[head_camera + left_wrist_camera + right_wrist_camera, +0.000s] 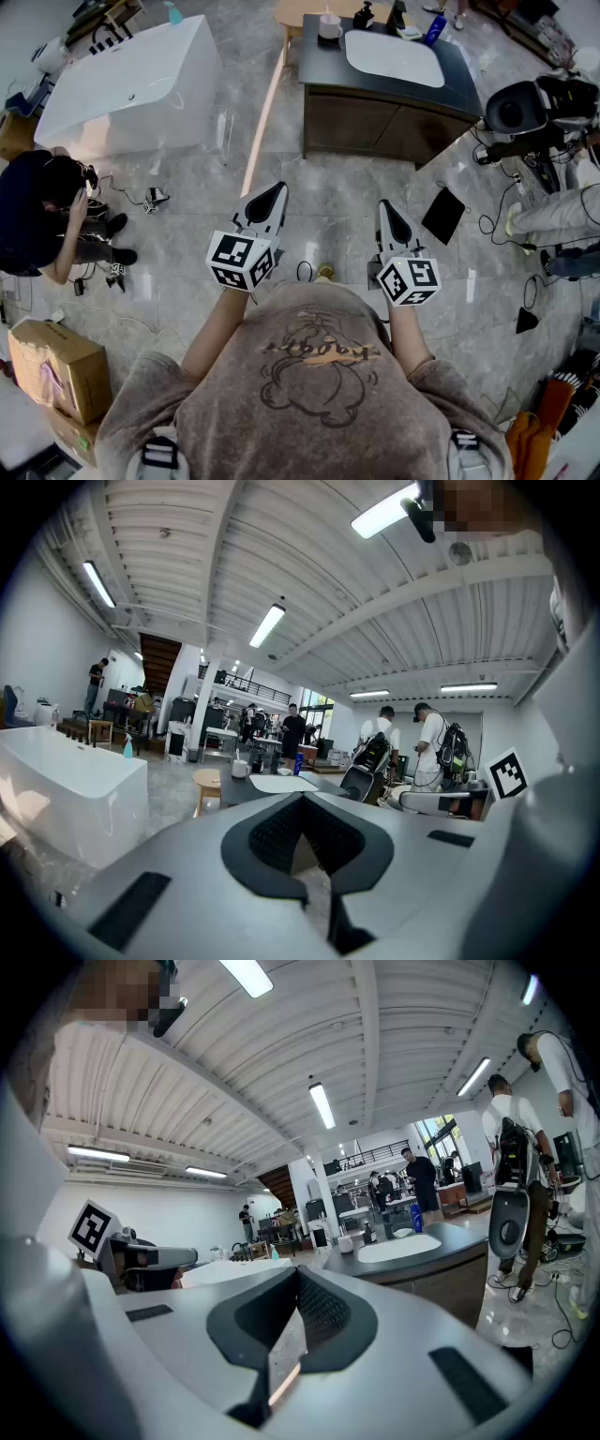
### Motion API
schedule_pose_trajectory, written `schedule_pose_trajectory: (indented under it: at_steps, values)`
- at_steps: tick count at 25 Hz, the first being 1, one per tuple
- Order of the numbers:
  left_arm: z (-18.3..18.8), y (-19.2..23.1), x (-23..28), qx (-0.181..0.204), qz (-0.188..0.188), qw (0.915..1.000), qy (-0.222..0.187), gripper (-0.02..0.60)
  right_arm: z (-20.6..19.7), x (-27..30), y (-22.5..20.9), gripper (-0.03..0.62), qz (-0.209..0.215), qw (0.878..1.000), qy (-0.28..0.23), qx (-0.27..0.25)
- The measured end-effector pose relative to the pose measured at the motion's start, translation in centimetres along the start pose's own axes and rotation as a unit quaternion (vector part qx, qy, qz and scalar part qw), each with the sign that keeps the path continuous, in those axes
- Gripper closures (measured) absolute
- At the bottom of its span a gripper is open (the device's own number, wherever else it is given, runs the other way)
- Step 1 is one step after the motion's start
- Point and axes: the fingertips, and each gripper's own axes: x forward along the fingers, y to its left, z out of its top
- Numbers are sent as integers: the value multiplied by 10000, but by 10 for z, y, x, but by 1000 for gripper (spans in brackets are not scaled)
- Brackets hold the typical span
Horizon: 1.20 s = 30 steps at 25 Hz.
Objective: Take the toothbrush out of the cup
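A white cup [329,26] stands at the back left corner of the dark vanity top [323,70], far ahead of me. It also shows small in the left gripper view as the cup [240,768] and in the right gripper view as the cup [346,1243]. The toothbrush is too small to make out. My left gripper [272,192] and right gripper [389,208] are held side by side at chest height, well short of the vanity. Both point forward with jaws shut and nothing between them. The same shows for the left gripper [302,799] and the right gripper [298,1274] in their own views.
A white basin [394,58] is set in the vanity, with bottles behind it. A white bathtub [131,84] stands at the left, with a person [42,211] crouching near it. A camera rig [525,108], cables and a black tablet [442,214] lie right. Cardboard boxes [56,366] sit lower left.
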Motion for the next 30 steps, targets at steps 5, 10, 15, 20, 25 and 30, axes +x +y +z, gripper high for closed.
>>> schedule_pose_trajectory:
  at_steps: [5, 10, 15, 20, 25, 30]
  values:
    - [-3, -1, -3, 31, -82, 10000, 5, 561, -2, 1, 8, 592, 96, 9998, -95, 145]
    - [-1, 1, -22, 64, -172, 9998, -54, 561, -4, -5, 24, 591, 82, 9994, -141, 291]
    - [-10, 13, -48, 59, -243, 9996, -115, 561, -14, -12, 46, 591, 75, 9996, -148, 227]
    - [-15, 18, -61, -114, -238, 9996, -135, 561, -24, -22, 61, 591, 27, 9998, -62, 179]
    - [-14, 30, -70, -132, -258, 9994, -164, 561, -28, -15, 82, 591, 18, 9999, -110, 70]
    - [-13, 38, -65, -159, -254, 9995, -132, 561, -32, -7, 87, 591, 54, 10000, -37, -35]
